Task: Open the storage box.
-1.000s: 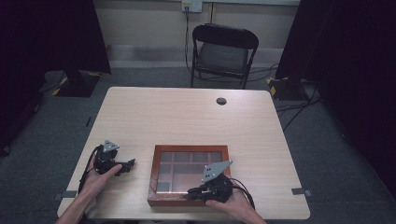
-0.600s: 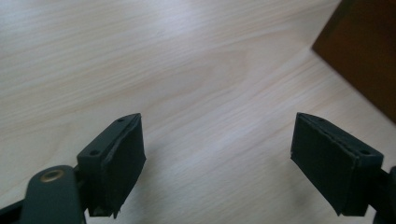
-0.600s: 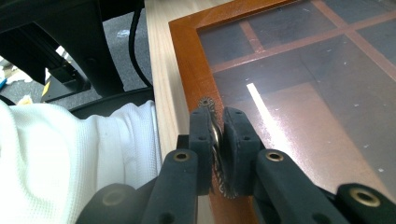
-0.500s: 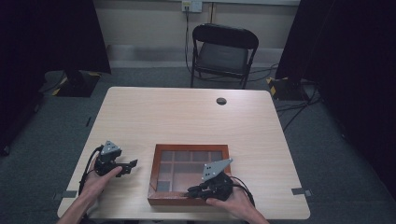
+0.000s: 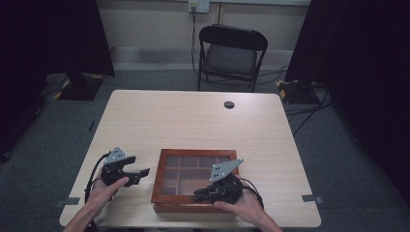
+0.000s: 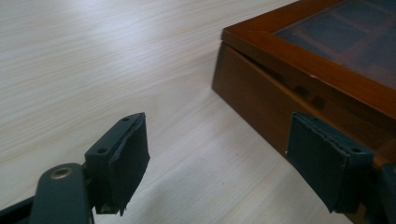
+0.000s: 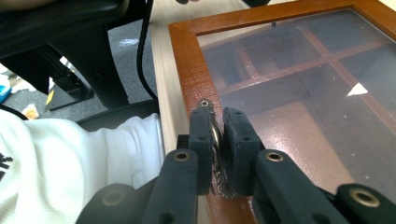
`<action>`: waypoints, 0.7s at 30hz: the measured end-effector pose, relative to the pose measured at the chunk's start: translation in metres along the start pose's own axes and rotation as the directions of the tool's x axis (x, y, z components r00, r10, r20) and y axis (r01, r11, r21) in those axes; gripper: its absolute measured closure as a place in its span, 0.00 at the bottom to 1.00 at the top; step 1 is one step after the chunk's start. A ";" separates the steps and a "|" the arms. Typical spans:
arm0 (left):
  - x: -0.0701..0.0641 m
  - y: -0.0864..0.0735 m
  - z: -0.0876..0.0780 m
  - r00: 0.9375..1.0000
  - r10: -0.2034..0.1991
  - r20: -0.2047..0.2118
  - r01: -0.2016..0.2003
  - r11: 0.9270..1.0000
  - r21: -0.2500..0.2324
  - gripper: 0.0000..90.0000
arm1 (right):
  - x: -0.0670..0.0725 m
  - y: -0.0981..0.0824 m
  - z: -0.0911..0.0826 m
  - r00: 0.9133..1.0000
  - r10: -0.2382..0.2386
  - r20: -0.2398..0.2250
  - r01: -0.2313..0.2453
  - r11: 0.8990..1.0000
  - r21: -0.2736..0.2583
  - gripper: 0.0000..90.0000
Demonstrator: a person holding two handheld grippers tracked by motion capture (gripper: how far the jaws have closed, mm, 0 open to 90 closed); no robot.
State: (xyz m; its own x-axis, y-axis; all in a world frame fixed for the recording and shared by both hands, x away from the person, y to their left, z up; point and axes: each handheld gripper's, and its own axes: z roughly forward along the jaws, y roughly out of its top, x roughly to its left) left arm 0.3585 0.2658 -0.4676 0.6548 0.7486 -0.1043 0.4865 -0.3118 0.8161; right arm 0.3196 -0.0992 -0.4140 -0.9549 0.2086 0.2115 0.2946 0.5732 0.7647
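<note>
A staged recording room or lab, not a home. At centre stands a single pale wood-grain table (image 5: 193, 121) on grey carpet (image 5: 338, 159). Black curtains (image 5: 48, 38) hang at upper left and upper right of the frame. A black folding chair (image 5: 232, 53) stands at top centre against a plain wall, under a wall socket (image 5: 198, 5). Cables (image 5: 304, 104) trail over the floor at right, and tape marks (image 5: 310, 197) sit beside the table's lower corners.

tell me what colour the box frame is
Reddish-brown wood, around a dark glass lid; the box frame shows best in the right gripper view.
</note>
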 end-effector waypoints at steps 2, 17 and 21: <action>-0.001 0.001 0.000 1.000 0.013 0.005 -0.013 1.000 -0.004 0.22 | 0.000 0.001 -0.001 1.000 -0.002 -0.002 0.002 1.000 0.002 0.92; -0.023 0.004 0.006 0.990 0.080 0.115 -0.079 0.997 -0.015 0.19 | 0.001 0.022 -0.010 1.000 -0.007 0.019 0.007 1.000 0.000 0.92; -0.025 0.004 0.006 0.990 0.089 0.112 -0.087 0.996 -0.019 0.23 | 0.002 0.019 -0.009 1.000 0.000 0.023 0.001 1.000 -0.002 0.91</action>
State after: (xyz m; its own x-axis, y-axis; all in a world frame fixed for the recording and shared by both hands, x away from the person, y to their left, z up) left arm 0.3481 0.2421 -0.4651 0.7562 0.6474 -0.0947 0.4166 -0.3648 0.8327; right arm 0.3230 -0.0954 -0.3934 -0.9539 0.2267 0.1968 0.2940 0.5716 0.7660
